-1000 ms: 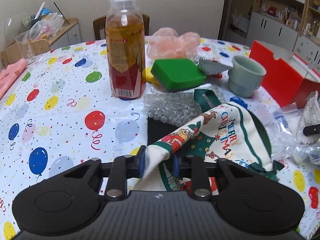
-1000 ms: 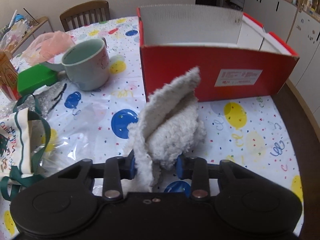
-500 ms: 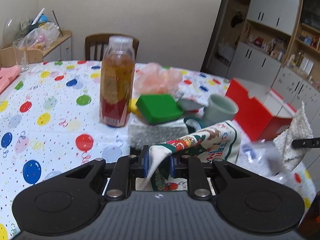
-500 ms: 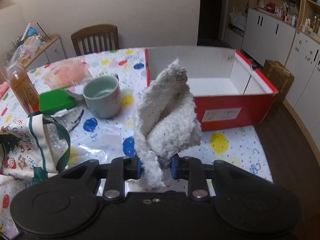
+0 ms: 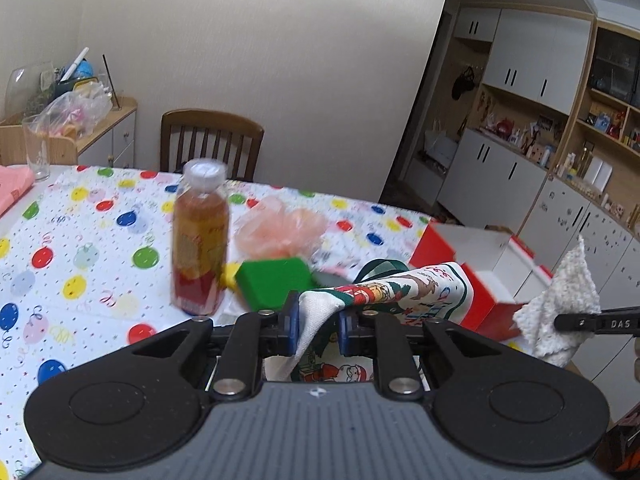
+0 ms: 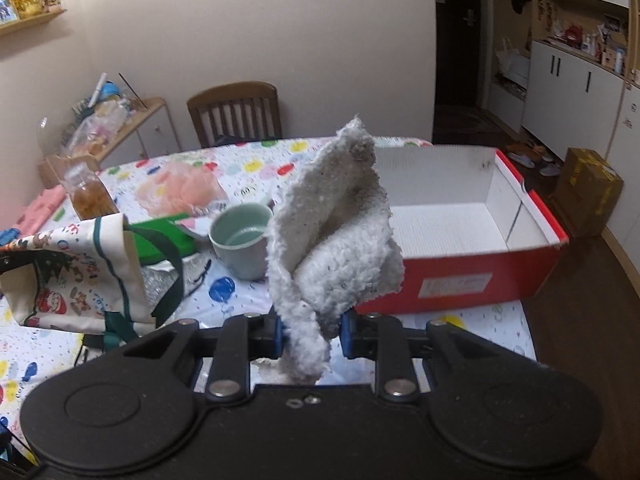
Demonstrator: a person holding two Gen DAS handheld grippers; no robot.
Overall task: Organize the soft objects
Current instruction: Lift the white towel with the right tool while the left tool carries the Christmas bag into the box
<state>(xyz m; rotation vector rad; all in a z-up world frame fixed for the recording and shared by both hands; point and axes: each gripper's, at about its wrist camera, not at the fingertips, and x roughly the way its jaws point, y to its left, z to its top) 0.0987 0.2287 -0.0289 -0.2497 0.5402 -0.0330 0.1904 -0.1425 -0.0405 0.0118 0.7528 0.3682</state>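
While your left gripper point(image 5: 319, 323) clamps a corner of the Christmas tote bag point(image 5: 404, 284), the bag hangs above the balloon tablecloth point(image 5: 80, 248), near the green sponge point(image 5: 276, 282). Your right gripper point(image 6: 312, 330) pinches the fluffy grey cloth point(image 6: 336, 232), raised in front of the open red box point(image 6: 472, 280).

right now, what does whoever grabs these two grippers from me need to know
Left gripper: shut on the Christmas bag, lifted off the table.
Right gripper: shut on the fluffy white cloth, held up in front of the red box.
Box looks empty, so nothing is stowed yet.
Left to do, likely: drop both in the box, then the pink mesh pouf. The bottle and mug are not soft.
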